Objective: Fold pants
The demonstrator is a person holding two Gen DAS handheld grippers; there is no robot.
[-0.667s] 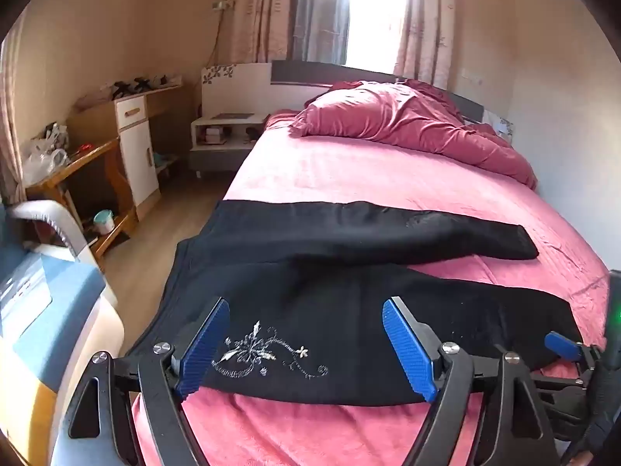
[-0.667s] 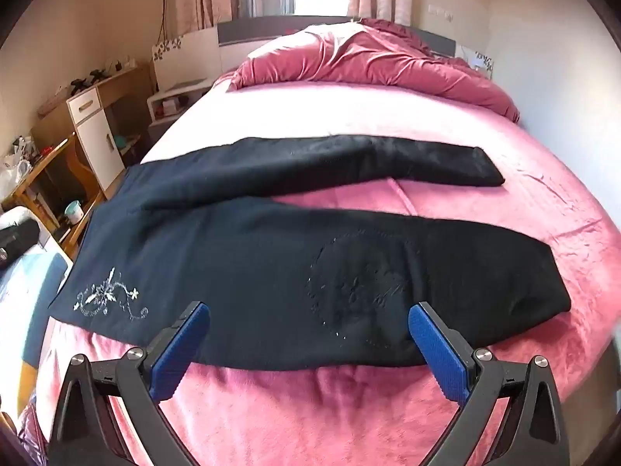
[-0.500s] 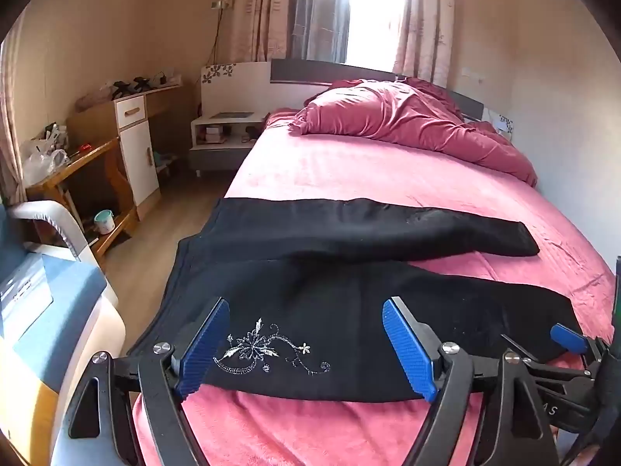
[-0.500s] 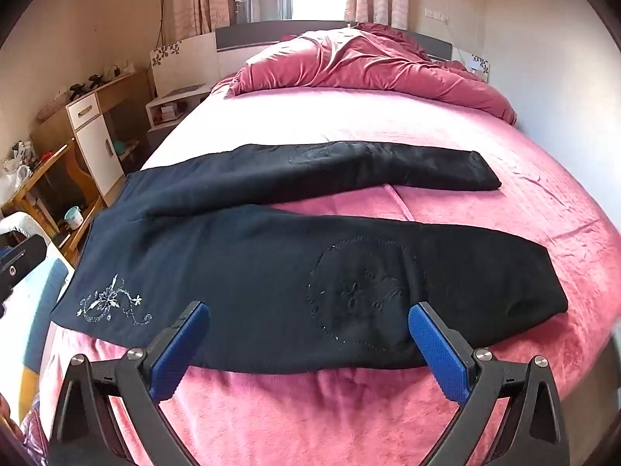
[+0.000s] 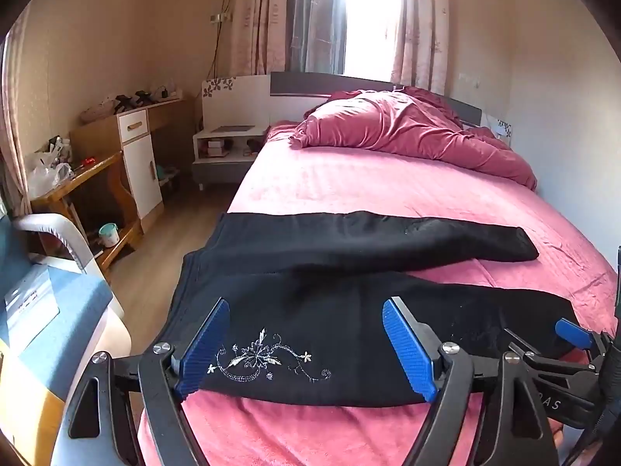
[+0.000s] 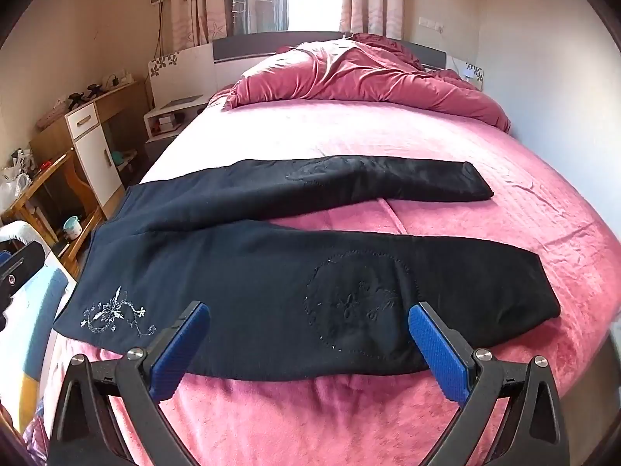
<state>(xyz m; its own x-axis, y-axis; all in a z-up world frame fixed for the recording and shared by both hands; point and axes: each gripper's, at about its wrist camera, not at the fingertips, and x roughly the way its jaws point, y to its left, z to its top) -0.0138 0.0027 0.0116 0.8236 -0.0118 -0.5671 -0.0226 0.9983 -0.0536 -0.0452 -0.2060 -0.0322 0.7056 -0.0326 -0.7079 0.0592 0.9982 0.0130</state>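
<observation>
Nothing folded yet: the pink plush bed [image 6: 349, 419] carries the black pants [image 6: 271, 272] flat and crosswise, legs splayed apart, waist at its left edge. Soft knit, white floral embroidery [image 5: 264, 361] near the waist. Your left gripper [image 5: 306, 345] and right gripper [image 6: 310, 349] hover with fingers wide apart, holding nothing

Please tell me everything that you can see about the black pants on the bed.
The black pants lie flat and unfolded across the pink bed, waist at the left, both legs spread apart toward the right. The fabric looks soft and thick. White floral embroidery sits near the waist; a faint stitched circle marks the near leg. Only the bedcover touches them.
</observation>
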